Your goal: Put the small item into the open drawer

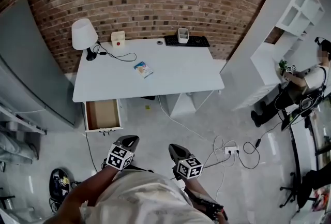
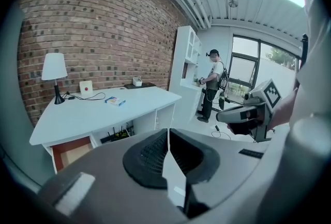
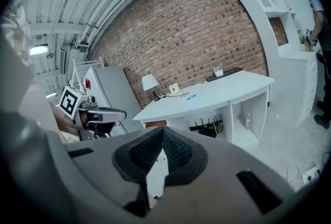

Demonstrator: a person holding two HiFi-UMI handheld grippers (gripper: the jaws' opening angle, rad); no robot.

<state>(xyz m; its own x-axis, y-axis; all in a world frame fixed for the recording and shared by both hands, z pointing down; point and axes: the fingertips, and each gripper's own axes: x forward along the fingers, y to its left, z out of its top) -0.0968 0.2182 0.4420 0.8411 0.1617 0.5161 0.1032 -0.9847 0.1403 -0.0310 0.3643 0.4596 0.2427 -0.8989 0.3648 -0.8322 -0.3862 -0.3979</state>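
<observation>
Nearest, the left gripper and right gripper, fingers pressed together, empty. Beyond, the open drawer at the desk's left end, its rear hidden. Farthest, the packet lies flat mid-desk: probably light, thin, crinkly; best pinched at an edge. Print unreadable.

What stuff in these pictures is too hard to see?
Small item on the desk, head view: too small to tell what it is.
Open drawer, head view: its back end is hidden under the desk top.
Same drawer, left gripper view: the body of the left claw covers its near part.
</observation>
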